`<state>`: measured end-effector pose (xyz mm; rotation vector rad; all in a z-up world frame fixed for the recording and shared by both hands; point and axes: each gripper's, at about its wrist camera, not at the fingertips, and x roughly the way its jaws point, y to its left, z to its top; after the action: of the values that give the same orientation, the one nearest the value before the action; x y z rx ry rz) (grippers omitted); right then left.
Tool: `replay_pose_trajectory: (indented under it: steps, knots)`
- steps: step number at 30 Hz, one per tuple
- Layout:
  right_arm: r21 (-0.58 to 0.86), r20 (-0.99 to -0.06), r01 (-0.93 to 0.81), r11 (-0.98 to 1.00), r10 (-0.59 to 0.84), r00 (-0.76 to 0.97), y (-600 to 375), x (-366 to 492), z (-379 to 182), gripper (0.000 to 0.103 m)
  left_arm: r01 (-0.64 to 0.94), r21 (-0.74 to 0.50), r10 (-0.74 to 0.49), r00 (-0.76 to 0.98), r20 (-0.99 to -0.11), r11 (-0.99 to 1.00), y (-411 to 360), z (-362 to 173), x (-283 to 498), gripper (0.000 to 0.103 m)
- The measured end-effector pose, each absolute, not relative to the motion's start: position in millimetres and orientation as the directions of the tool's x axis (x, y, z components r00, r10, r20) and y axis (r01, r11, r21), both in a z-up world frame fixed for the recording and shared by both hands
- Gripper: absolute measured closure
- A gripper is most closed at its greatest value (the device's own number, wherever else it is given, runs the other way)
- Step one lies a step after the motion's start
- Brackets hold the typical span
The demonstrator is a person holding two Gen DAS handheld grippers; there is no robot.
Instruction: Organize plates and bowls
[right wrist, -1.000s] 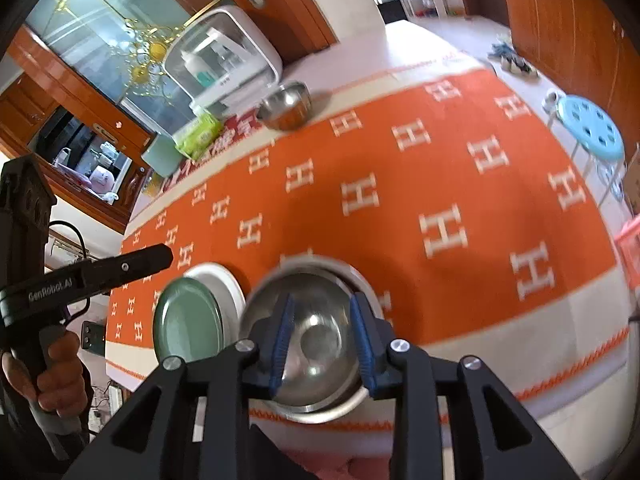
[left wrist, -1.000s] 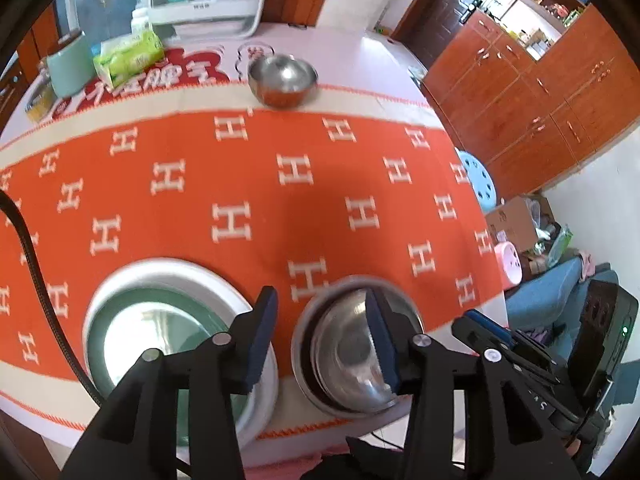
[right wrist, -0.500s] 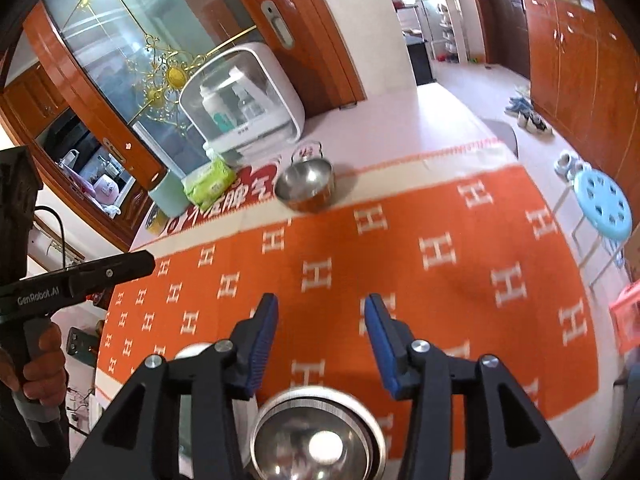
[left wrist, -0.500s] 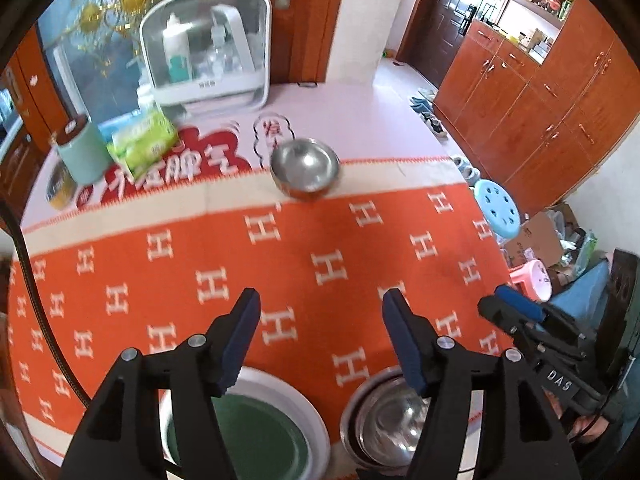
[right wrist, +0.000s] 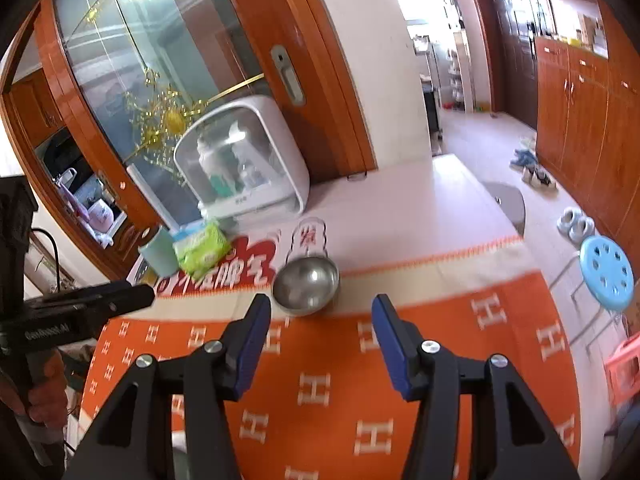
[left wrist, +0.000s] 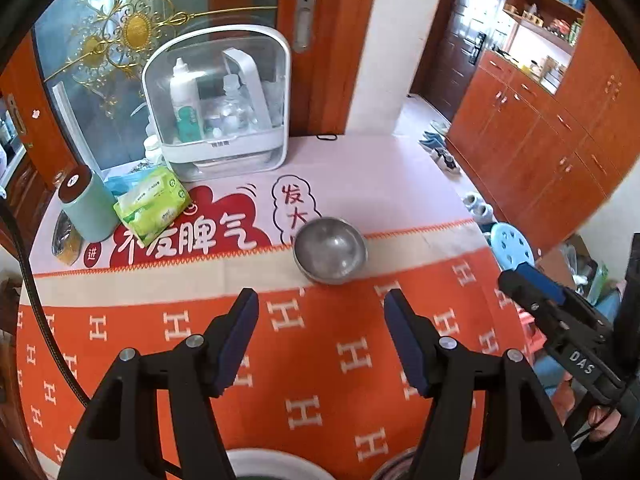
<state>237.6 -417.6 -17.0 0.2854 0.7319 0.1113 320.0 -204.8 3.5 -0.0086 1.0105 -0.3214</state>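
Observation:
A lone steel bowl (left wrist: 330, 250) (right wrist: 306, 286) stands upright at the far edge of the orange cloth (left wrist: 320, 360). My left gripper (left wrist: 322, 304) hovers open above the cloth, short of that bowl, with nothing between its fingers. My right gripper (right wrist: 320, 320) hangs likewise just short of the bowl, its jaws opening and empty. At the bottom edge of the left wrist view show the rim of a white plate (left wrist: 264, 456) and a sliver of another steel bowl (left wrist: 394, 465). Each gripper also shows in the other's view: the right gripper (left wrist: 532, 280) and the left gripper (right wrist: 132, 296).
At the table's back stand a white clear-fronted storage box (left wrist: 218, 104), a green tissue pack (left wrist: 154, 204) and a mint canister (left wrist: 84, 208). A blue stool (right wrist: 608, 272) and shoes sit on the floor to the right, by wooden cabinets (left wrist: 552, 140).
Both grippers rose and tilted up from the near steel bowl and the plate, which dropped to the bottom edge. Both pairs of jaws widened. The far bowl now lies just ahead.

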Motion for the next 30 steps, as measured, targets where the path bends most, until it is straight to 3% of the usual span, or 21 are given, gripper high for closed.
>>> replay_pose_trajectory:
  steps: [11, 22, 30]
  knots:
    - [0.258, -0.567, -0.027, 0.966, 0.175, 0.805, -401.8, 281.0, -43.3, 0.049, 0.223, -0.283, -0.359, 0.503, -0.786, 0.933, -197.4, -48.8, 363.4, 0.039]
    - [0.218, -0.639, -0.035, 0.975, 0.170, 0.750, -384.6, 310.5, -111.4, 0.049, 0.192, -0.350, -0.399, 0.453, -0.797, 0.917, -212.3, -125.1, 390.3, 0.039]
    - [0.250, -0.684, -0.040, 0.967, 0.206, 0.699, -378.1, 325.5, -155.8, 0.049, 0.078, -0.461, -0.452, 0.395, -0.800, 0.884, -208.3, -180.7, 407.8, 0.039]
